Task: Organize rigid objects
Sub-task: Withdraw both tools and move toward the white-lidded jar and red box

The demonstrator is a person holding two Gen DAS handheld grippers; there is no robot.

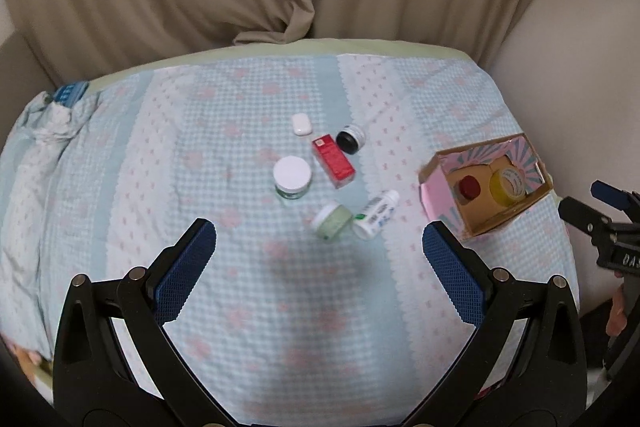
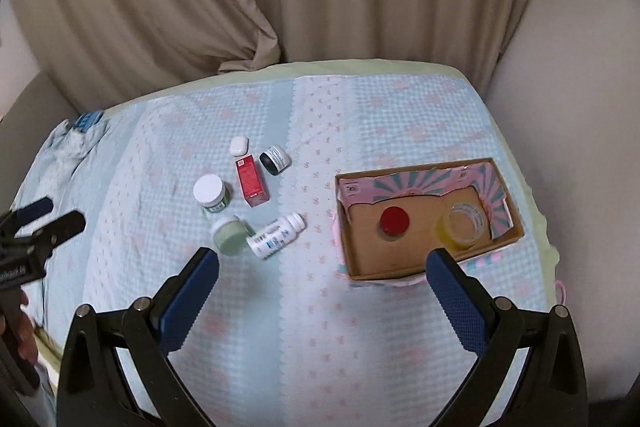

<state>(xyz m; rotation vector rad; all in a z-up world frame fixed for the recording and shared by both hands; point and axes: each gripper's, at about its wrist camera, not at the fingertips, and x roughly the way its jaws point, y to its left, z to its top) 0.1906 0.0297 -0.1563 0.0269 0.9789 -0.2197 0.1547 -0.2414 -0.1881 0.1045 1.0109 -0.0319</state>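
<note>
While two jars sit boxed [image 2: 424, 267], six items lie outside.

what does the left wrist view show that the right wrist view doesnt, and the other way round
Only the left wrist view shows the right gripper from outside, at its right edge, jaws open.

Only the right wrist view shows the left gripper from outside, at its left edge, and nearly the whole floor of the cardboard box.

Both show the box holding a red-lidded jar and a yellow tape roll, and six loose items on the bed, including the red carton and the white bottle lying on its side.
</note>
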